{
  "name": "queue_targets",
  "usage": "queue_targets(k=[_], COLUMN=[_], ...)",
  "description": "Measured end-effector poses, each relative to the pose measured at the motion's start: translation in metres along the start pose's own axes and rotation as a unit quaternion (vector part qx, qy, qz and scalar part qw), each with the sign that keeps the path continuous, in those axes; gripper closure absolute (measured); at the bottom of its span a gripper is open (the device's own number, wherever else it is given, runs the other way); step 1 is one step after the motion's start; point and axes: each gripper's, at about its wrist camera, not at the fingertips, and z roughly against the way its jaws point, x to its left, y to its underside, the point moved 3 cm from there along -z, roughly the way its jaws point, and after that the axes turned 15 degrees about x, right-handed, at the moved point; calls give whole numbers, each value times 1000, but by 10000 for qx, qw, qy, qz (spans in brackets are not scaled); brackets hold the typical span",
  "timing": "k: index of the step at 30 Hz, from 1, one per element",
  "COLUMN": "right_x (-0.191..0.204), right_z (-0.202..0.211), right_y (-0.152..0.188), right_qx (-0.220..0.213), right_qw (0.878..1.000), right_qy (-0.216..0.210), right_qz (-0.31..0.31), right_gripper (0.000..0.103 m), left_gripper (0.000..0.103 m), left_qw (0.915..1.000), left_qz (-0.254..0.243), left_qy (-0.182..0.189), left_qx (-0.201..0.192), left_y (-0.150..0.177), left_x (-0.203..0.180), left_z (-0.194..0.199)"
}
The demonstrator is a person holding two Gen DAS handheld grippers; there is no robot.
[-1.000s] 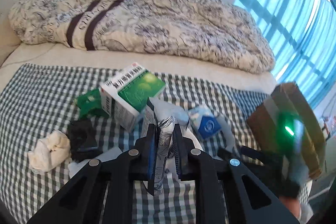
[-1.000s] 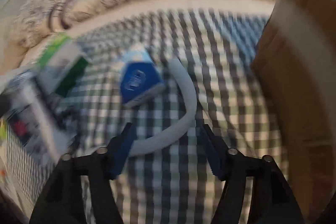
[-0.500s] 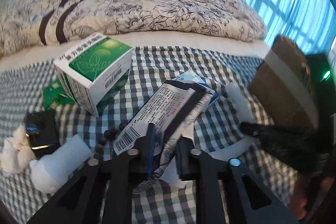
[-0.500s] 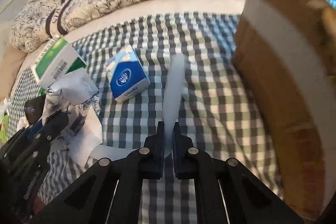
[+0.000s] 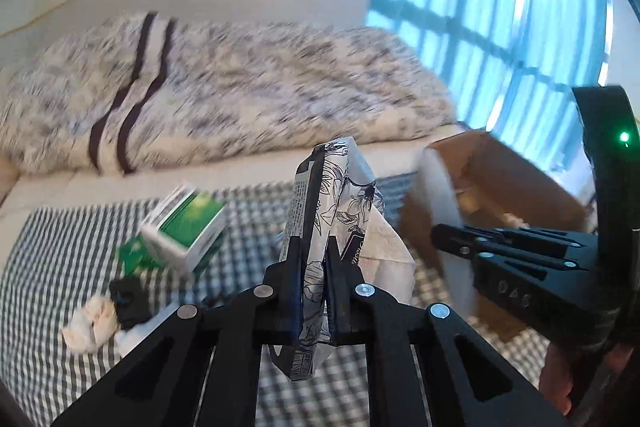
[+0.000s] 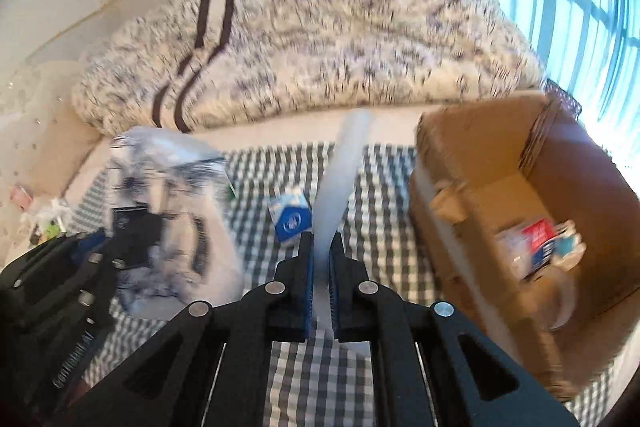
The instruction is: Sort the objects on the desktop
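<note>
My left gripper (image 5: 311, 251) is shut on a floral-printed tissue pack (image 5: 332, 195), raised above the checkered cloth (image 5: 60, 247); the same tissue pack (image 6: 160, 195) shows blurred at the left of the right wrist view. My right gripper (image 6: 320, 259) is shut on a white curved strip (image 6: 344, 171), lifted and pointing up beside the open cardboard box (image 6: 520, 195). That strip (image 5: 436, 195) also appears beside the box (image 5: 500, 179) in the left wrist view. On the cloth lie a green-and-white medicine box (image 5: 186, 231) and a small blue-and-white carton (image 6: 292, 219).
A crumpled tissue (image 5: 90, 319) and a small black object (image 5: 126, 303) lie at the cloth's left. The cardboard box holds a red-and-white packet (image 6: 536, 243). A patterned quilt (image 5: 220, 99) lies behind, blue curtains (image 5: 500, 7) to the right.
Both grippers have risen off the cloth with their loads. The white strip now stands upright near the box, and the tissue pack has swung up from lying flat.
</note>
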Motion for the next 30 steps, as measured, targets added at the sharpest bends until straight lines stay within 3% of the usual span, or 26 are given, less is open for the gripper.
queue_targets(k=[4, 8, 13, 18, 21, 25, 26, 27, 28, 29, 30], right_x=[-15, -41, -94, -146, -174, -202, -208, -212, -216, -220, -223], right_z=[44, 88, 118, 116, 100, 67, 60, 53, 46, 43, 42], right_y=[-4, -13, -23, -27, -29, -29, -28, -28, -28, -25, -25], right_qx=[-308, -716, -929, -910, -765, -420, -343, -235, -117, -71, -92], right_qw=[9993, 9973, 9941, 9910, 9913, 9919, 9918, 9921, 9924, 9921, 9912], right_qy=[-180, 85, 379, 666, 632, 663, 674, 672, 603, 549, 595], right_qz=[-85, -154, -414, -727, -871, -1001, -1026, -1038, -1070, -1122, -1180], right_gripper=[97, 97, 97, 96, 96, 91, 90, 83, 62, 48, 35], left_gripper=[93, 93, 93, 93, 93, 91, 84, 61, 40, 8, 5], left_qw=[9984, 9945, 9900, 9866, 9849, 9857, 9863, 9867, 9873, 9884, 9896], left_qz=[-499, -855, -1066, -1303, -1415, -1511, -1499, -1489, -1476, -1440, -1390], left_qy=[28, 384, 783, 916, 983, 736, 672, 607, 471, 243, 9], left_qx=[-271, -463, -497, -352, -171, 74, 139, 232, 339, 407, 363], left_y=[-23, -47, -73, -88, -88, -83, -82, -81, -81, -80, -79], left_x=[-47, -93, -151, -204, -229, -246, -245, -244, -241, -238, -234], left_z=[23, 37, 29, -4, -30, -67, -76, -85, -93, -99, -101])
